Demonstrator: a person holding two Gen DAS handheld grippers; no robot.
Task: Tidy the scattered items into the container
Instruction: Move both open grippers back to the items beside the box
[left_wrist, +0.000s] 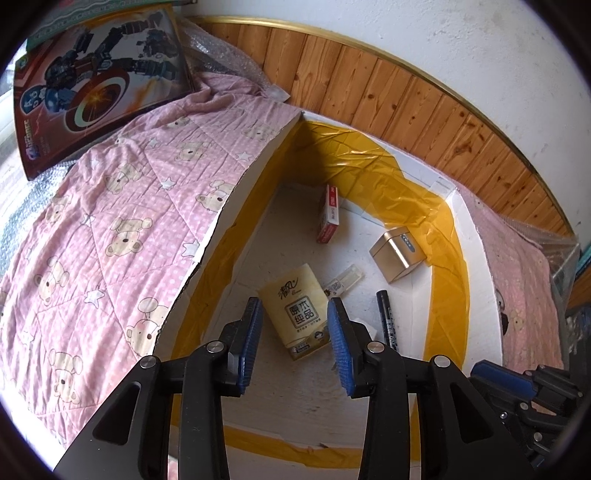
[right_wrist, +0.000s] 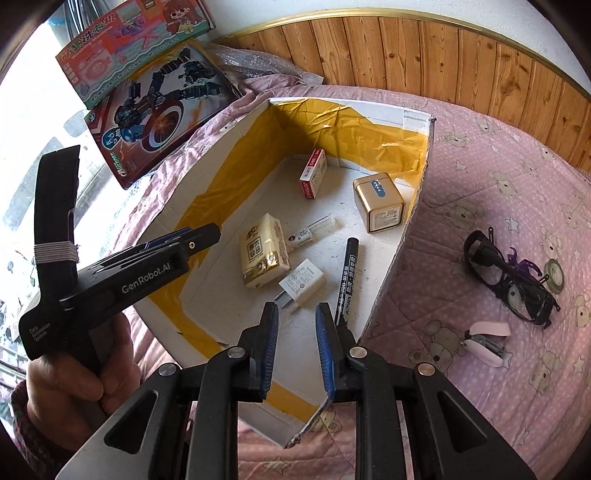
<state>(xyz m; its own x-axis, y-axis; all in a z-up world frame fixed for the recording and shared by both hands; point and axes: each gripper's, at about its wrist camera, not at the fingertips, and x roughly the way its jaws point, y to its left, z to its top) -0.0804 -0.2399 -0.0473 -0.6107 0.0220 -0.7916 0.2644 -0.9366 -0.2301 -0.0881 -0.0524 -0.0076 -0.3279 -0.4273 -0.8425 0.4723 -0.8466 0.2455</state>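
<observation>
A white cardboard box (right_wrist: 413, 221) lined with yellow tape lies on a pink quilt. Inside it are a tissue pack (right_wrist: 262, 254), a red-white small box (right_wrist: 313, 173), a gold cube (right_wrist: 378, 201), a clear tube (right_wrist: 314, 230), a white charger (right_wrist: 301, 282) and a black marker (right_wrist: 347, 278). My left gripper (left_wrist: 295, 314) is open and empty above the tissue pack (left_wrist: 295, 314); it also shows in the right wrist view (right_wrist: 181, 238). My right gripper (right_wrist: 297, 314) is open and empty over the box's near corner. On the quilt outside lie black glasses (right_wrist: 517, 280), a pink stapler (right_wrist: 487, 341), a tape roll (right_wrist: 554, 271) and a purple clip (right_wrist: 517, 263).
Two toy boxes (right_wrist: 162, 110) lie on the quilt behind the box on the left. A wood-panelled wall (right_wrist: 443, 55) runs along the far side. Bubble wrap (left_wrist: 221, 51) lies by the wall.
</observation>
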